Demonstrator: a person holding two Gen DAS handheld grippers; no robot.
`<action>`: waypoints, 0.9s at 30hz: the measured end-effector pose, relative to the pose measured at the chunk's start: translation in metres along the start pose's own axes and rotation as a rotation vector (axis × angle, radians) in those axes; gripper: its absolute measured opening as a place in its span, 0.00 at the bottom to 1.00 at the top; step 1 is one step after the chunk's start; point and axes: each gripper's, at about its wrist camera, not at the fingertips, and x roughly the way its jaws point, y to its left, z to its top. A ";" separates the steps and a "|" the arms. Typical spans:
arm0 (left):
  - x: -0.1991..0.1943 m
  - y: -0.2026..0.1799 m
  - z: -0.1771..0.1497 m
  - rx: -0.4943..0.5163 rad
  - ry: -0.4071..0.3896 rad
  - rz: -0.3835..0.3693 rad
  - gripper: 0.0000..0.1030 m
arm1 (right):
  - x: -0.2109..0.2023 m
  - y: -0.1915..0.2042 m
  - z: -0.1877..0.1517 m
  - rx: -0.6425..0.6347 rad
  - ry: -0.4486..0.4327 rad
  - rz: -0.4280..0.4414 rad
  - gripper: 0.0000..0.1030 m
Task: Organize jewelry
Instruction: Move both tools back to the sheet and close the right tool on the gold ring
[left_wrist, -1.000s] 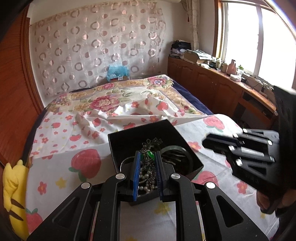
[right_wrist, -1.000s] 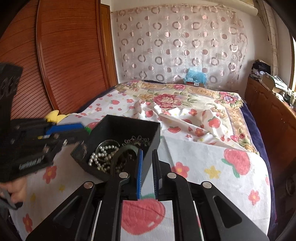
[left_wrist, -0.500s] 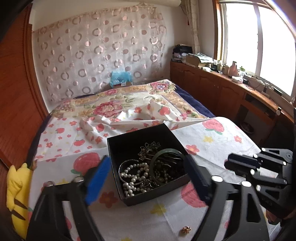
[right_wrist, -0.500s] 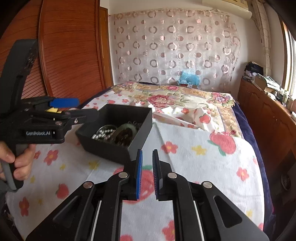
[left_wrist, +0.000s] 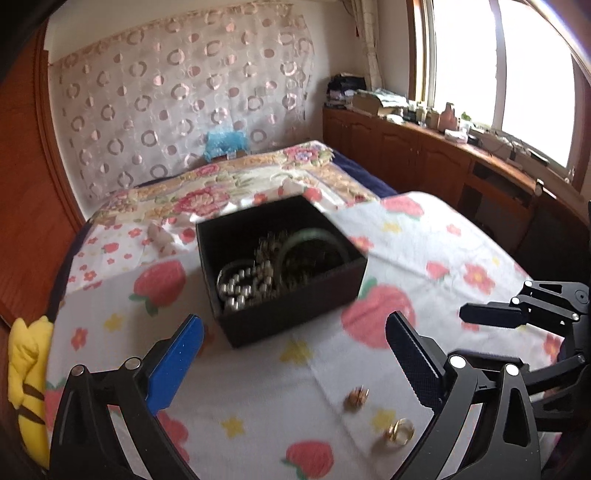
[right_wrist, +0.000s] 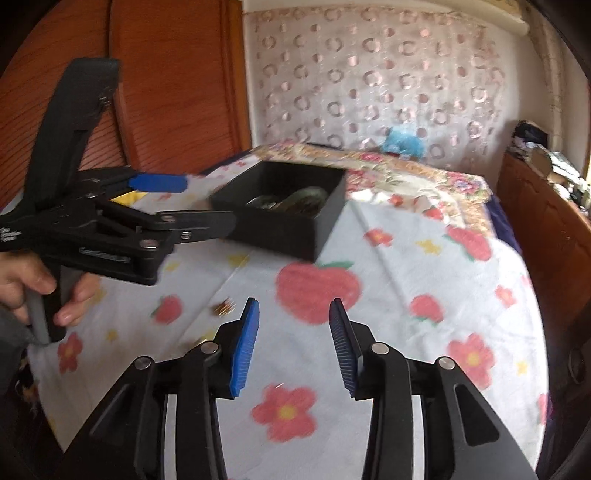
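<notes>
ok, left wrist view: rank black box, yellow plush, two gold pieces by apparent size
1. black box
2. yellow plush, partly cropped at the frame edge
3. gold pieces: look alike, unranked; blurred

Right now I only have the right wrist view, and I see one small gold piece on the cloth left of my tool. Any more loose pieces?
Observer: Yes. The left wrist view shows two, lying apart on the bedsheet: a small gold piece and, nearer that camera, a gold ring.
Operator: The black box is blurred for me. What's inside?
Observer: The black box holds a pearl string and a green bangle.
Operator: And the left tool?
Observer: The left tool has its jaws opening wide with nothing gripped. Both loose pieces lie nearer its right finger.
</notes>
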 end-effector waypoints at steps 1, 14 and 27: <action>0.001 0.002 -0.006 0.000 0.008 -0.005 0.93 | 0.001 0.004 -0.001 -0.009 0.009 0.009 0.41; 0.024 0.025 -0.050 0.021 0.200 -0.035 0.93 | 0.022 0.045 -0.010 -0.108 0.133 0.109 0.41; 0.024 0.021 -0.054 0.043 0.211 -0.054 0.93 | 0.024 0.041 -0.012 -0.148 0.165 0.061 0.20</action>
